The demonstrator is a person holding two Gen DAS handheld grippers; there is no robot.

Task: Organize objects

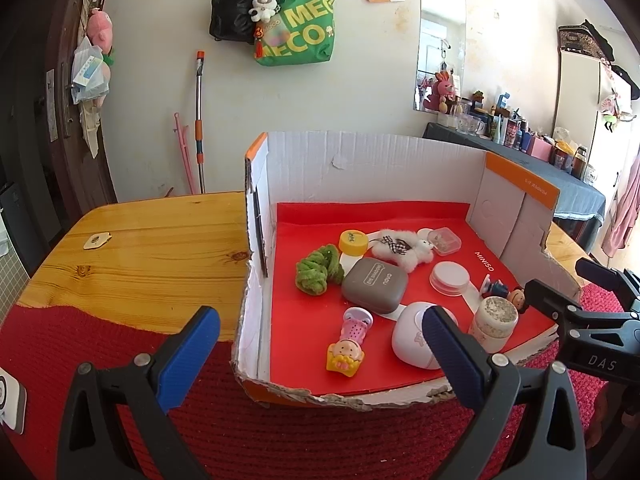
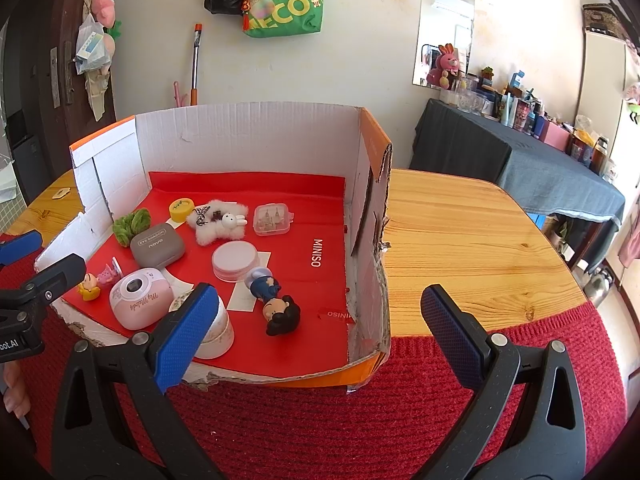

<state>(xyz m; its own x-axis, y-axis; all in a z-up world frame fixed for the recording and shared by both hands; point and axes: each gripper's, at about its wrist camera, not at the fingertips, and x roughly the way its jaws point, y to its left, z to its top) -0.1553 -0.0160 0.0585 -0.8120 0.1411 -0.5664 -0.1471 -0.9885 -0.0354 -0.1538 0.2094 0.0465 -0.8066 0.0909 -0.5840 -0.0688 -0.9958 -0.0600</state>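
The left gripper (image 1: 320,342) hovers at the torn front edge of the white-walled, orange-trimmed cardboard box (image 1: 360,160) with its jaws spread wide, gripping nothing; its right blue finger pad (image 1: 452,354) overlaps the rounded pink-white camera-shaped case (image 1: 412,338) in view, though contact cannot be judged. The right gripper (image 2: 316,334) is likewise wide apart and empty, above the red knitted mat (image 2: 320,420) at the box's near right corner.

Everything lies on the box's red paper liner: a grey rounded eyeshadow case (image 1: 374,286), a green fuzzy chenille piece (image 1: 318,270), a yellow round cap (image 1: 353,241), a white fluffy rabbit charm (image 1: 404,250), a clear small plastic box (image 1: 444,241), a white round flat compact (image 1: 450,277), a white cylindrical jar (image 1: 494,322) and a pink-and-yellow baby figurine (image 1: 348,344).

The right wrist view shows the blue-suited, dark-haired doll figurine (image 2: 276,300) lying whole, the camera case's lens and script, and bare wooden tabletop (image 2: 472,248) right of the box. The left wrist view alone shows a small cream tag (image 1: 97,240) on the wood left of the box.
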